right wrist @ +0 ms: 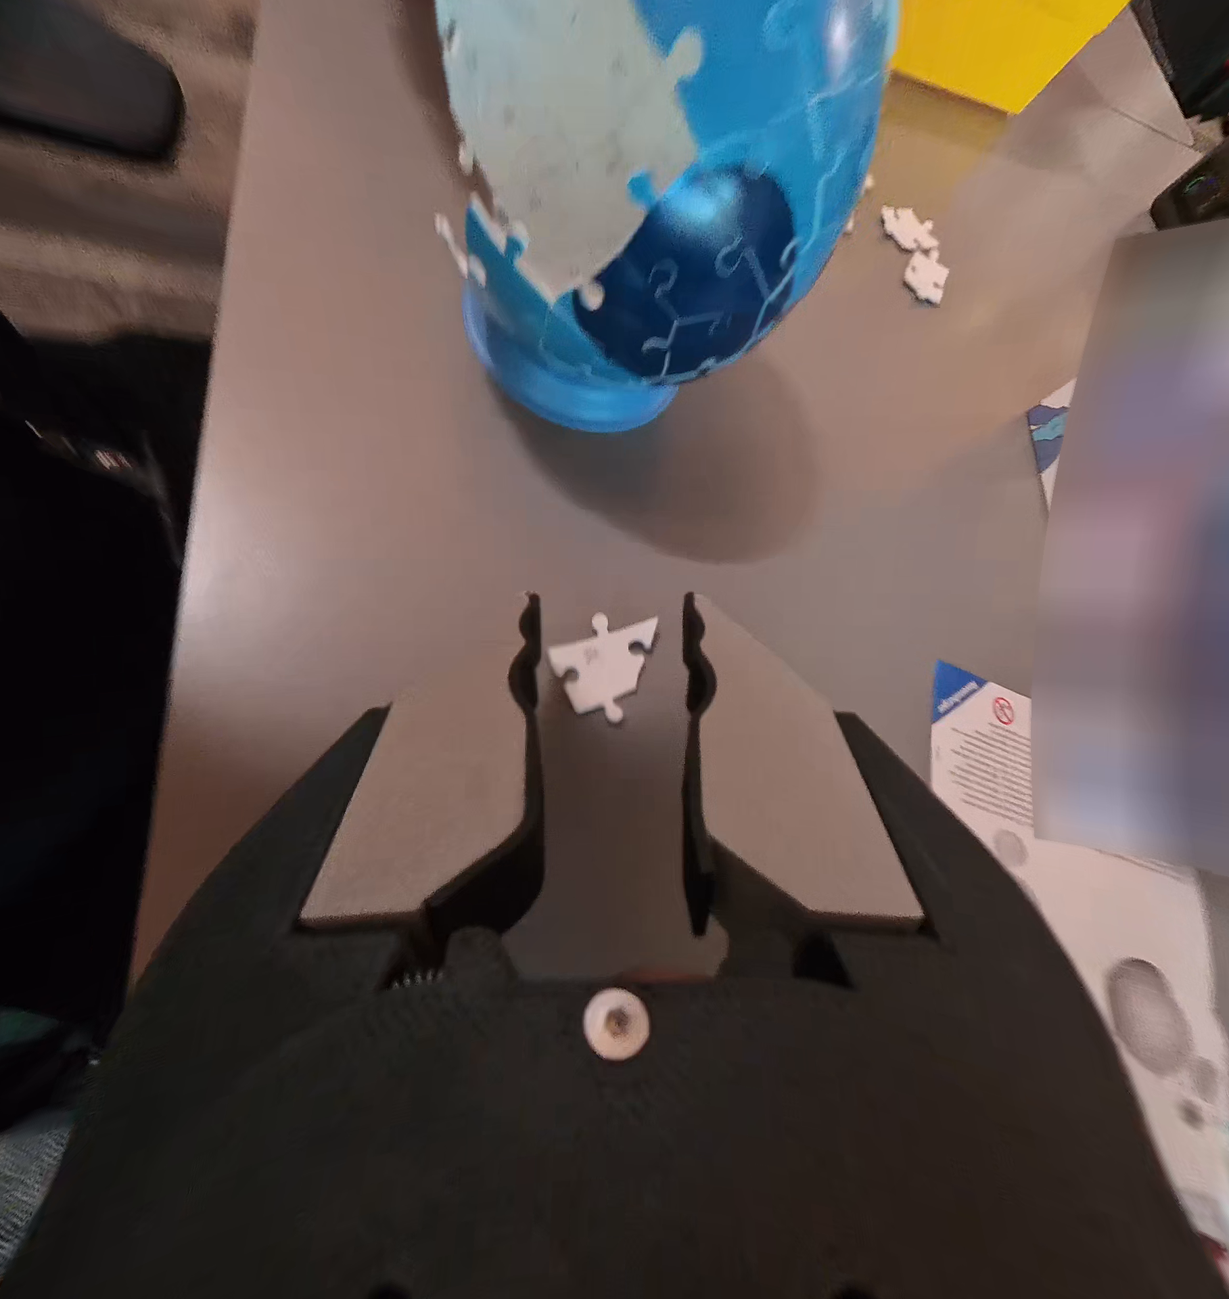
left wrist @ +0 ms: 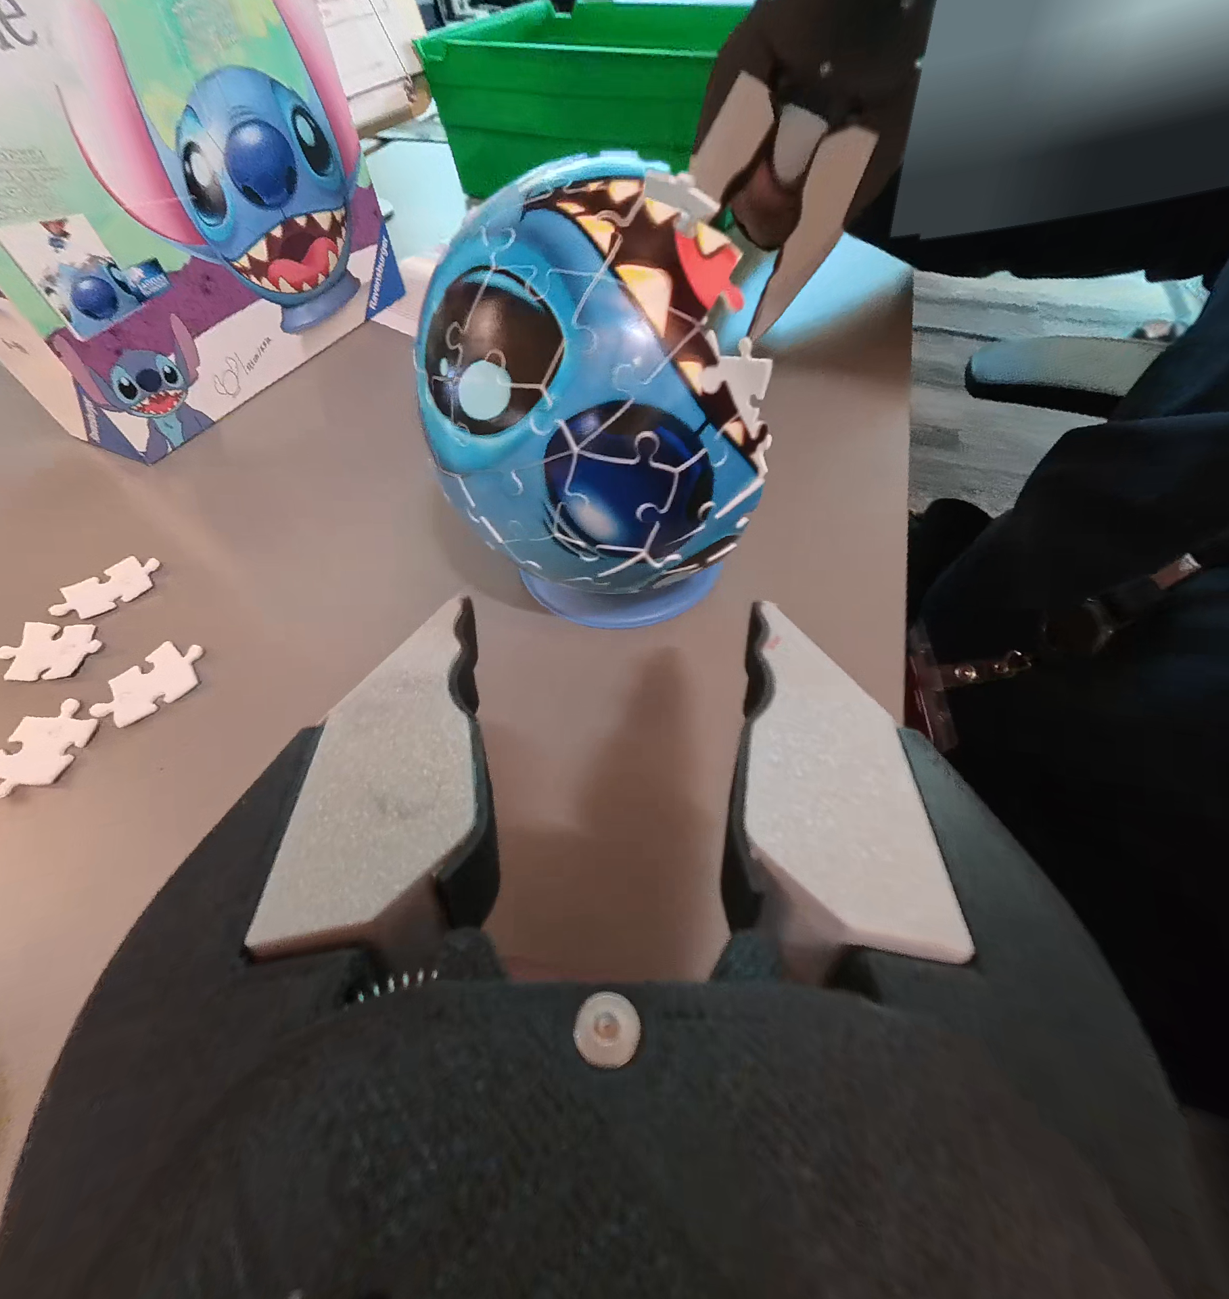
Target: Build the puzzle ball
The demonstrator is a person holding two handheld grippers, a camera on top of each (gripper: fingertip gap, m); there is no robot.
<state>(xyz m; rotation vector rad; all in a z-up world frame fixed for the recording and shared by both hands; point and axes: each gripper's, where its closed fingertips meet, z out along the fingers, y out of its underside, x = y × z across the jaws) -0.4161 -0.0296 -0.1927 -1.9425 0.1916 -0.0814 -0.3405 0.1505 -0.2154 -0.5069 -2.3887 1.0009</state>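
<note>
The partly built puzzle ball stands on its blue stand in the middle of the grey table; its right side is open, with jagged white piece edges. My left gripper is open and empty, just short of the stand. My right gripper shows beyond the ball's open side. In the right wrist view the right gripper is open, and a single white puzzle piece lies face down on the table between its fingertips. The ball stands farther ahead.
Several loose white pieces lie at the left, also showing in the right wrist view. The puzzle box stands at the back left, a green bin behind it. A leaflet and a yellow bin sit at the right. The table edge runs beside a person's dark clothing. Left tips to right tips: about 20 centimeters.
</note>
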